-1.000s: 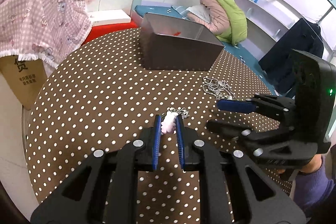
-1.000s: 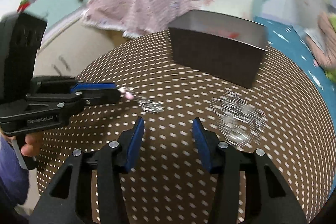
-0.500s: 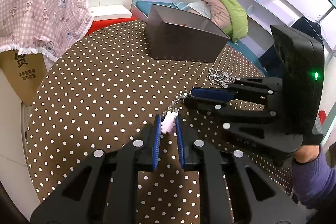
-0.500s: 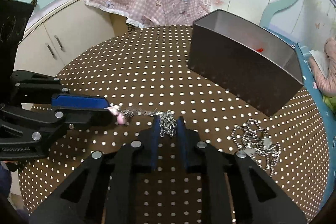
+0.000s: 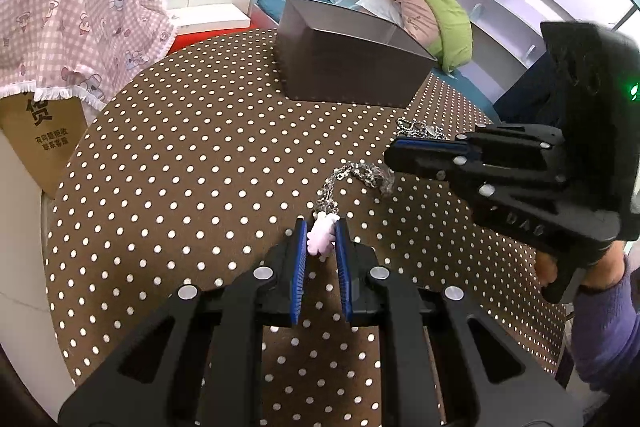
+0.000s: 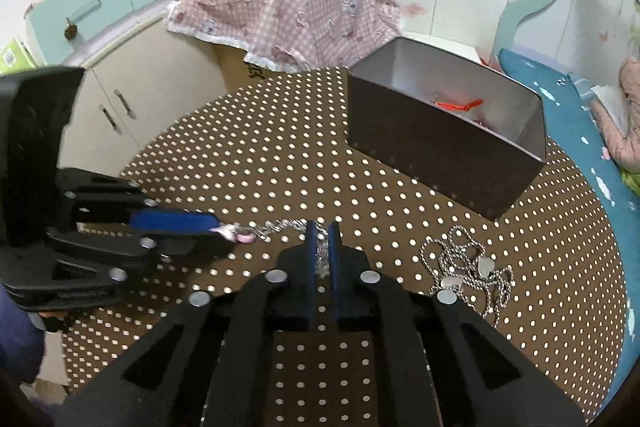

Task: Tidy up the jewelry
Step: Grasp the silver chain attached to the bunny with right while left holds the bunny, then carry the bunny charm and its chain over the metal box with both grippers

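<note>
A silver chain [image 5: 352, 175] with a pale pink charm [image 5: 321, 237] hangs between my two grippers above the dotted tablecloth. My left gripper [image 5: 321, 231] is shut on the pink charm. In the right wrist view my right gripper [image 6: 322, 233] is shut on the silver chain [image 6: 280, 227], whose other end runs left to the pink charm [image 6: 236, 234] at the left gripper's tip. A second silver chain [image 6: 468, 267] with small tags lies in a heap on the table to the right. Behind stands a dark open box [image 6: 444, 143] with something red inside.
The round table [image 5: 180, 155] has a brown cloth with white dots. A pink checked cloth [image 6: 288, 7] drapes over a cardboard box beyond the table's far edge. White cabinets stand at the left, a blue bed surface [image 6: 560, 99] at the right.
My right gripper came in from open and shut on the silver chain beside the left gripper. Both grippers now hold the chain stretched and a little raised. The left grip on the charm is unchanged.
</note>
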{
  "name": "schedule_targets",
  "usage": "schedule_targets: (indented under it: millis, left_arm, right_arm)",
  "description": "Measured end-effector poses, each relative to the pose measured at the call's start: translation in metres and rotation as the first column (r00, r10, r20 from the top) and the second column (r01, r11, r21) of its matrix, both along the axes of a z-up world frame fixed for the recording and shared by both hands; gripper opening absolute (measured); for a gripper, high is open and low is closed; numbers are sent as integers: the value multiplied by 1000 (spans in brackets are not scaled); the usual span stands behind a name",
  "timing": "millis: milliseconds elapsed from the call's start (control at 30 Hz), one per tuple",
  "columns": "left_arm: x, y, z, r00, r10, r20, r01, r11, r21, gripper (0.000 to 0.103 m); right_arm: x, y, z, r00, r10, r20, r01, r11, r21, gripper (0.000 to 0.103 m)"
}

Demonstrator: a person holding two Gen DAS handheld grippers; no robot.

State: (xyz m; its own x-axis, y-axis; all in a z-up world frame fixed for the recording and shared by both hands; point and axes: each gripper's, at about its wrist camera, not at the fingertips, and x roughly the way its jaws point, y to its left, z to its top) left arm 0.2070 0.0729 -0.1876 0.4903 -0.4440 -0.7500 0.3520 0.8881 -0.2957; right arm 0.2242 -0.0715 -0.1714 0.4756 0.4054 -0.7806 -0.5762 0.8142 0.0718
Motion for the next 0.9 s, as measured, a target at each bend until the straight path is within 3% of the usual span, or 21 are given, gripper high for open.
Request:
schedule_targets:
  millis: [67, 133, 300, 433, 567, 700, 900]
  left_arm:
    - [-1, 3, -2, 1000, 7, -9, -7, 1000, 3, 14]
    - [-3, 6, -4, 1000, 10, -16, -10, 1000, 1, 14]
    - [-4, 9, -5, 1000, 10, -20, -10, 1000, -10, 14]
    - [-4, 12, -3, 1000, 13, -15, -13, 1000, -11, 14]
    - [-3, 17, -1, 1000, 18, -14, -18, 1000, -11, 14]
    - [4, 16, 7, 1000, 5, -13, -6, 999, -33, 14]
    - [22, 4, 45, 998, -21, 51, 24, 999, -49, 14]
  right_arm:
    - [-1, 0, -4, 1000, -4, -11, 4, 1000, 3, 32]
    - [-2, 1, -7, 1000, -3, -11, 3, 1000, -1, 37]
    - [-3, 7, -15, 1000, 9, -1, -10, 999, -39, 37]
    - [-4, 9, -19, 1000, 13, 22, -11, 996, -85, 7]
    - [0, -1, -15, 1000, -12, 21, 13, 997, -71, 3]
    - [0, -14, 5, 998, -35, 44, 35, 999, 0, 3]
    - [1, -30, 49, 992, -66, 104, 58, 995, 82, 3]
